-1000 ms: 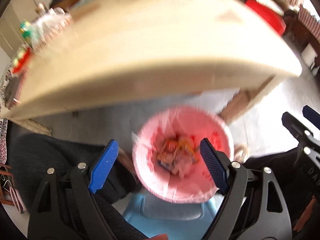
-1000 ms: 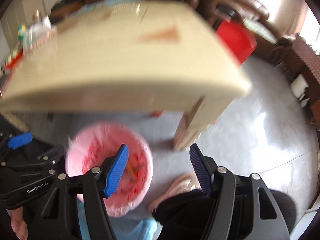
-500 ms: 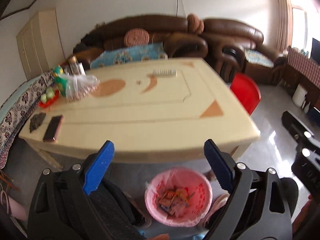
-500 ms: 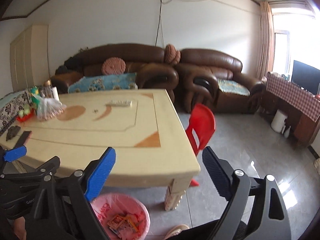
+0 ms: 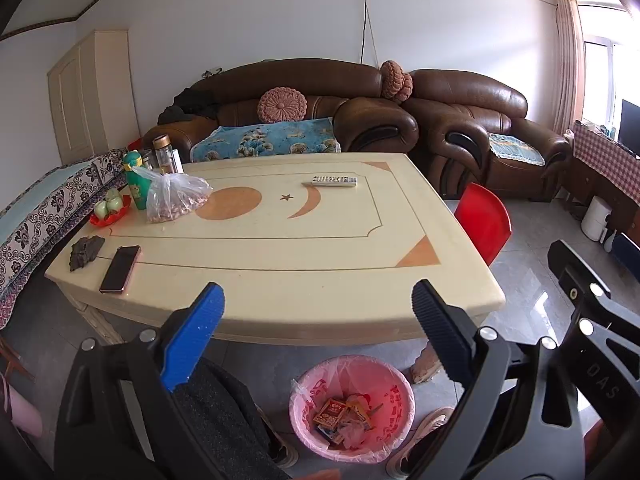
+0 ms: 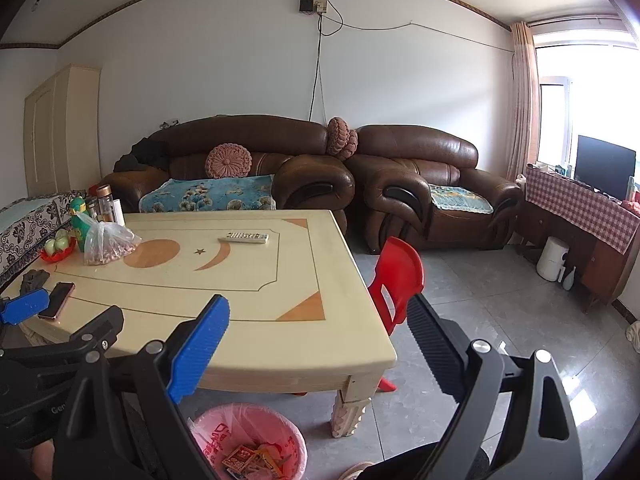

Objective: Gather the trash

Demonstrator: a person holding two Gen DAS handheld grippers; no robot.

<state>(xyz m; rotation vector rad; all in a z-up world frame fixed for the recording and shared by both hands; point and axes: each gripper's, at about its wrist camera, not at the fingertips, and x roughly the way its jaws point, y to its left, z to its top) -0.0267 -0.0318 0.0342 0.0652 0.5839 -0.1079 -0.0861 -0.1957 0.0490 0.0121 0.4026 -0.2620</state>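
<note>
A pink-lined trash bin (image 5: 394,398) stands on the floor under the near edge of the cream table (image 5: 304,248). Several snack wrappers (image 5: 344,414) lie inside it. My left gripper (image 5: 316,292) hovers above the table's near edge, high over the bin; its jaws are opening and nothing is between them. My right gripper (image 6: 318,302) hangs beside it near the table's right corner, its jaws also opening and empty. The right wrist view shows the bin (image 6: 224,416) at the bottom, with the wrappers (image 6: 252,458) inside.
On the table lie a phone (image 5: 120,268), a remote (image 5: 334,180), a clear bag of nuts (image 5: 172,200), a green bottle (image 5: 134,184) and a red fruit dish (image 5: 108,214). A red chair (image 6: 398,276) stands at the right. Brown sofas line the back. A person's shoes flank the bin.
Both grippers have risen from just over the bin, below the table edge, to above the tabletop and tilted up. Their jaws stand wider, the right one markedly.
</note>
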